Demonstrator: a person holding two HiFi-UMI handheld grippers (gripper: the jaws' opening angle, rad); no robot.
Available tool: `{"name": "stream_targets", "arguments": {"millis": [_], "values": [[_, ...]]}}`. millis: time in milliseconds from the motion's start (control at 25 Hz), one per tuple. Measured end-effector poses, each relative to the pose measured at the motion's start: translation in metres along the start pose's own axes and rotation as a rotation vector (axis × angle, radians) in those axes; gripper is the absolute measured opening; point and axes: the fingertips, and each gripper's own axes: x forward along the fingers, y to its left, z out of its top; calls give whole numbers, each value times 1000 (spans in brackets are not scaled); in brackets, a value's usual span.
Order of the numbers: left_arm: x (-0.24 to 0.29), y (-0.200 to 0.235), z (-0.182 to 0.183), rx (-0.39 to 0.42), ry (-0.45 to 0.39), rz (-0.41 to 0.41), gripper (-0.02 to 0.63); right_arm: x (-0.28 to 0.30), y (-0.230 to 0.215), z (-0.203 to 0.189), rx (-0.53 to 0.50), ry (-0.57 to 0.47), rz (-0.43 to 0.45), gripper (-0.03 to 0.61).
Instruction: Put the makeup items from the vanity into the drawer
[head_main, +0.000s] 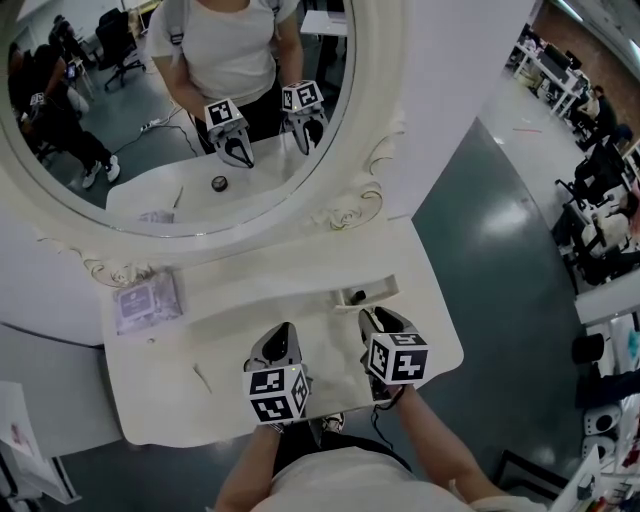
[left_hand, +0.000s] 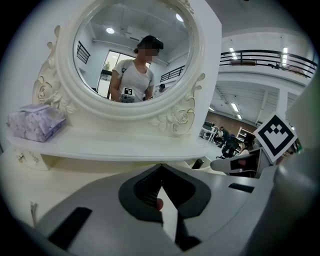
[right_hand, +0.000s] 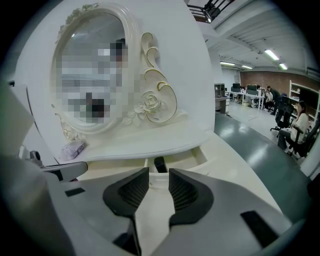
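The white vanity (head_main: 300, 320) has a small drawer (head_main: 385, 285) pulled open under its shelf, right of centre. A short dark makeup item (head_main: 357, 296) stands inside it, seen also in the right gripper view (right_hand: 160, 164). My right gripper (head_main: 385, 325) hovers just in front of the drawer, open, with nothing between its fingers (right_hand: 159, 175). My left gripper (head_main: 283, 345) is beside it over the tabletop, its tips together (left_hand: 161, 170); a tiny red spot shows low between the pads, and I cannot tell what it is. A thin pale stick (head_main: 202, 378) lies on the tabletop at the left.
A purple tissue packet (head_main: 147, 300) lies on the shelf's left end. The big oval mirror (head_main: 150, 120) with carved roses stands behind the shelf. The vanity's front edge is close to the person's body. Grey floor and office desks lie to the right.
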Motion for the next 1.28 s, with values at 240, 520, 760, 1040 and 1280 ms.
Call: {"name": "stream_targets", "arguments": {"millis": [240,520,760,1040,1280], "values": [[-10,-7,1,5,-17,2,6,-14,1,3,-3,-37,0,115],[-26,-15,-1,16,-33,3,6,-30,6,0,-17,-63,6,72],[-43,-21,-4,23,-52,10,5,-44,16,-7,-29,-79,31,46],[-65,-23,-6,43,-68,30,6,-62,40,-14,-66,-109,87,29],[-81,-12,-7,46,-79,66,5,-68,47,-34,-84,-86,105,26]]}}
